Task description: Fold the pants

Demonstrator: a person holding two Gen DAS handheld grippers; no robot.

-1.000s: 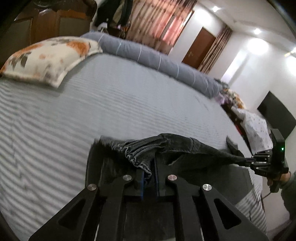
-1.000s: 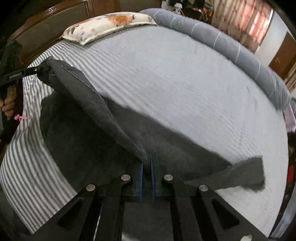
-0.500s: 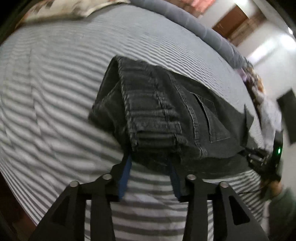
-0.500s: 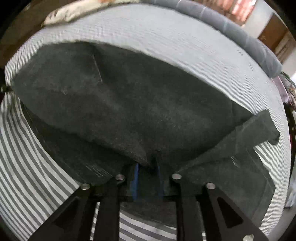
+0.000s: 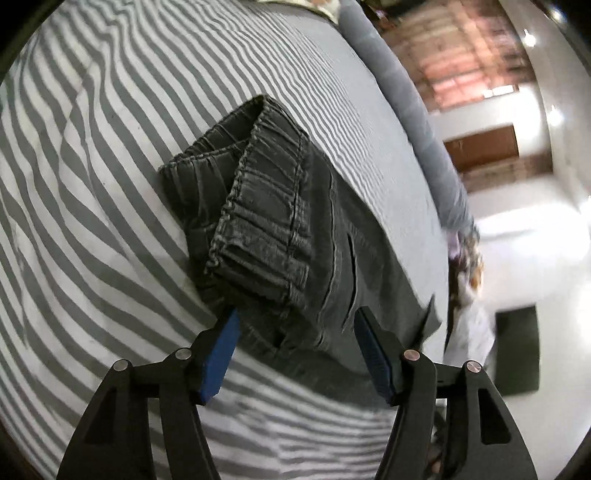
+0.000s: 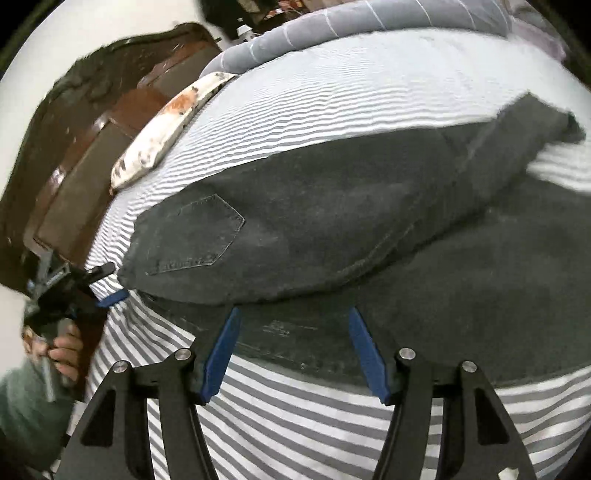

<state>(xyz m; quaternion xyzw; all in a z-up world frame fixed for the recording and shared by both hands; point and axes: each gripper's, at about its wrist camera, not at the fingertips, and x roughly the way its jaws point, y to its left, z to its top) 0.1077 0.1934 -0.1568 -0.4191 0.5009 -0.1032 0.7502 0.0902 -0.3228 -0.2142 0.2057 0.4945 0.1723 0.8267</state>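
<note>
Dark grey denim pants (image 5: 295, 229) lie folded on the striped bed, elastic waistband toward the left wrist camera. In the right wrist view the pants (image 6: 332, 221) show a back pocket and a leg lying across the top. My left gripper (image 5: 295, 332) is open, its blue pads on either side of the waistband's near edge, holding nothing. My right gripper (image 6: 293, 336) is open at the near edge of the pants, holding nothing. The left gripper also shows in the right wrist view (image 6: 107, 284), at the waistband end.
The bed has a grey-and-white striped sheet (image 5: 92, 184). A long grey bolster (image 6: 332, 26) lies at the far side. A floral pillow (image 6: 166, 125) rests by the wooden headboard (image 6: 92, 129). A person's hand (image 6: 62, 354) holds the left gripper's handle.
Both grippers, shut on the lifted pants one second ago, lowered the fabric onto the bed, opened and let go. The pants now lie folded flat.
</note>
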